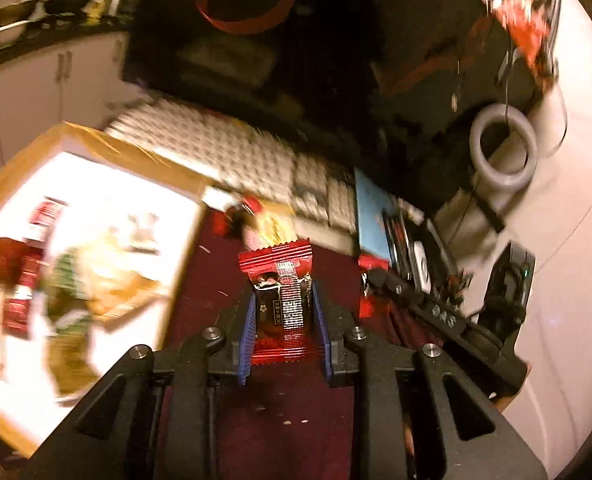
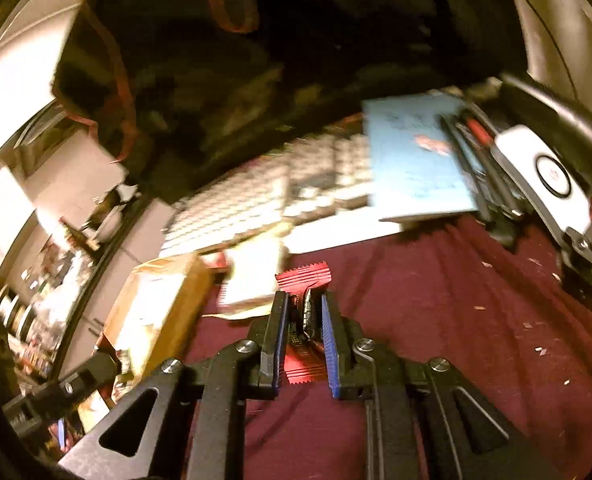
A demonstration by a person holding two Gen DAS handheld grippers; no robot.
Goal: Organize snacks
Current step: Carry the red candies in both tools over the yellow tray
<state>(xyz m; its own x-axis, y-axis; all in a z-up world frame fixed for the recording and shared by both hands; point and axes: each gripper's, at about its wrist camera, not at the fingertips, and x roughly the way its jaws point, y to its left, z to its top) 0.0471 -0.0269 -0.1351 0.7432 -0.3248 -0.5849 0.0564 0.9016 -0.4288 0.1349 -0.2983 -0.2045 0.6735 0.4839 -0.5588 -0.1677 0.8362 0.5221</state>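
A red snack packet (image 1: 282,300) is sitting clamped between the blue-padded fingers (image 1: 247,336) of the left gripper (image 1: 282,292), held above the maroon cloth (image 1: 296,420) covering the table. A second red packet (image 2: 305,320) is being pinched edge-on by the right gripper (image 2: 304,300), its fingers (image 2: 331,344) closing tight on it. Just left, a cardboard box (image 1: 108,148) is holding more wrapped snacks. A white keyboard (image 1: 224,148) is lying beyond, blurred.
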